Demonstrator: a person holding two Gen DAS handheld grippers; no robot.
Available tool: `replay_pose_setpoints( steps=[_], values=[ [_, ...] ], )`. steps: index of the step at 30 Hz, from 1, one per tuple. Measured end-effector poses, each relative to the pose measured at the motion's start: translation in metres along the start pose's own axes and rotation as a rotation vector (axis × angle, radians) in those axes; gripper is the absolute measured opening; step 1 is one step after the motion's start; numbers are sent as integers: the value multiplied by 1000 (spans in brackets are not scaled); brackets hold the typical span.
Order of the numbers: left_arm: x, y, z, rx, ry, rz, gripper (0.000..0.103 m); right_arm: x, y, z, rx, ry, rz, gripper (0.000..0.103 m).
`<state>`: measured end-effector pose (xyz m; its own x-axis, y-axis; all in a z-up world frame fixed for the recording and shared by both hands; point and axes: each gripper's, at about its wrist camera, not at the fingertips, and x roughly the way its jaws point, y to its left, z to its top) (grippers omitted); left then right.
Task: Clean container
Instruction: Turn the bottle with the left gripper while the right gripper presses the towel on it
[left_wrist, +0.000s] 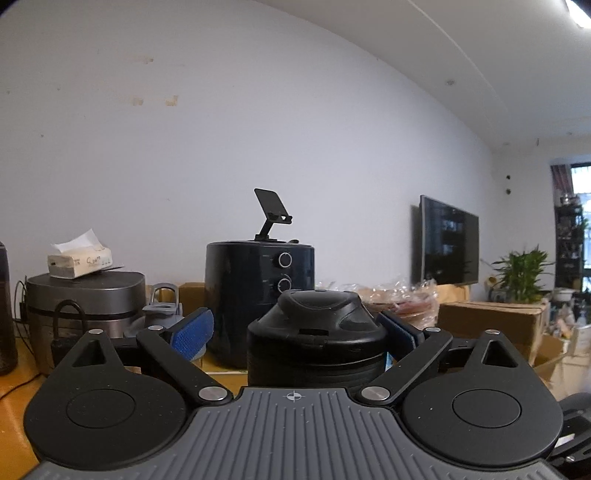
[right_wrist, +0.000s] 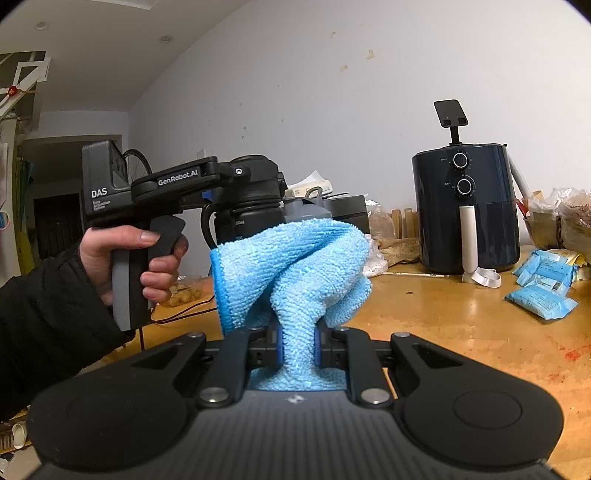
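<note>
A black bottle (left_wrist: 314, 347) with a domed black lid stands upright on the wooden table, right in front of the left wrist camera. My left gripper (left_wrist: 295, 330) is open, with a blue pad on each side of the lid; the left pad (left_wrist: 194, 332) stands clearly off it. In the right wrist view a hand (right_wrist: 147, 258) holds that left gripper (right_wrist: 255, 181) level at the lid of the bottle (right_wrist: 240, 221). My right gripper (right_wrist: 298, 345) is shut on a light blue microfibre cloth (right_wrist: 295, 258), which bunches up in front of the bottle's lower body and hides it.
A dark air fryer (right_wrist: 465, 206) with a phone stand on top sits behind on the table (right_wrist: 443, 314). A steel rice cooker (left_wrist: 85, 302) carrying a tissue pack and a grey bottle top (left_wrist: 162, 306) are at the left. Blue packets (right_wrist: 543, 284) lie at the right.
</note>
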<state>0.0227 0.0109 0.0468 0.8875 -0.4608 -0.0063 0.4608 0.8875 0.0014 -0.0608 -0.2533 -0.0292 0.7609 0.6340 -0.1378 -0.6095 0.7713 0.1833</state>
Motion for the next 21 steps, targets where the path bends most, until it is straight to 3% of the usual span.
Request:
replay_pose_setpoints(
  steps=[8,21],
  values=[
    [-3,-19,2,42,-3,41,97,2,-1,-1,4,7,-2,12],
    [6,-38,11,-19,42,303,97,1,-4,-2,12,4,-6,12]
  ],
)
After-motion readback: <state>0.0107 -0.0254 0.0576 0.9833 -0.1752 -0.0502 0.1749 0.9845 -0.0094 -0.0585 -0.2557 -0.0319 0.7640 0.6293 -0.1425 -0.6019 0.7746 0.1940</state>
